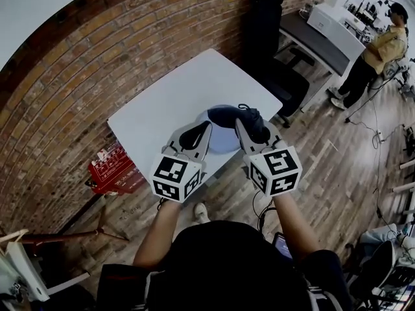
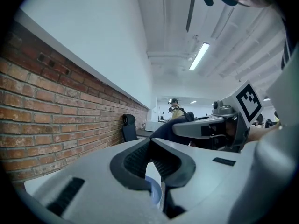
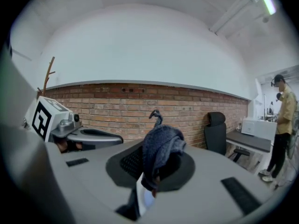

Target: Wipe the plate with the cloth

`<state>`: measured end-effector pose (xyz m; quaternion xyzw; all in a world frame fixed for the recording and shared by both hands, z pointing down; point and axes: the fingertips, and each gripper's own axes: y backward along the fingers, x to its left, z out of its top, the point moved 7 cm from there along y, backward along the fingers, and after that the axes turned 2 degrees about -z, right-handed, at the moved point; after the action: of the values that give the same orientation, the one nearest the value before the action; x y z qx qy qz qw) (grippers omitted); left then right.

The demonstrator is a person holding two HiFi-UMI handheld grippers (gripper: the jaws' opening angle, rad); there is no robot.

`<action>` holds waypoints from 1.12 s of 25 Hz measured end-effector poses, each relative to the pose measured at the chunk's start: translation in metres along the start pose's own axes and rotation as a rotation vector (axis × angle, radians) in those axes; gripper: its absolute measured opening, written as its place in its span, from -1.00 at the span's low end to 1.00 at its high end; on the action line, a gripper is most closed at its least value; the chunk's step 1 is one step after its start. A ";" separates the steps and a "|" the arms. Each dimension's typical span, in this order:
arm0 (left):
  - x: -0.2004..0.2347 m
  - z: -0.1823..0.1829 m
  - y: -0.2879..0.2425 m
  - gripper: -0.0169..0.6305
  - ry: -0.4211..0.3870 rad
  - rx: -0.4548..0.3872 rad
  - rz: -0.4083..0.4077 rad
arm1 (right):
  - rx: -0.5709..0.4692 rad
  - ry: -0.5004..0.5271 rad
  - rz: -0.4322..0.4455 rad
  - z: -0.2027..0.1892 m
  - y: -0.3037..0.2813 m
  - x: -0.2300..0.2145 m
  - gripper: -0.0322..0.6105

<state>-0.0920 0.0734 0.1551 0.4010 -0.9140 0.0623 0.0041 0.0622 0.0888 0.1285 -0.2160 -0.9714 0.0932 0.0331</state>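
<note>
A pale blue plate [image 1: 222, 142] lies near the front edge of the white table [image 1: 168, 102]. A dark blue cloth [image 1: 232, 116] is bunched on its far right part. My left gripper [image 1: 193, 137] reaches the plate's left rim, and in the left gripper view its jaws [image 2: 150, 164] are closed down on the plate's edge [image 2: 154, 193]. My right gripper [image 1: 255, 130] is shut on the cloth [image 3: 159, 149], which bulges up out of the jaws [image 3: 152, 171]. A sliver of plate [image 3: 145, 199] shows under it.
A black office chair [image 1: 267, 31] stands at the table's far right corner. Beyond it is a desk with a white machine [image 1: 327, 23], where a person [image 1: 379, 52] stands. A red crate [image 1: 111, 170] sits on the floor to the left, by the brick wall [image 1: 84, 70].
</note>
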 end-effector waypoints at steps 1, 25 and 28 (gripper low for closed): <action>-0.007 0.003 0.002 -0.89 -0.004 -0.008 0.004 | -0.010 -0.002 0.004 0.002 0.007 -0.001 -0.77; -0.130 0.021 0.059 -0.89 -0.013 -0.105 0.104 | -0.091 0.033 0.094 -0.004 0.136 0.017 -0.77; -0.141 0.016 0.069 -0.89 -0.023 -0.097 0.113 | -0.093 0.041 0.087 -0.009 0.150 0.019 -0.77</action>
<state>-0.0462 0.2214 0.1235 0.3490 -0.9370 0.0137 0.0097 0.1078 0.2321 0.1085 -0.2614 -0.9634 0.0447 0.0386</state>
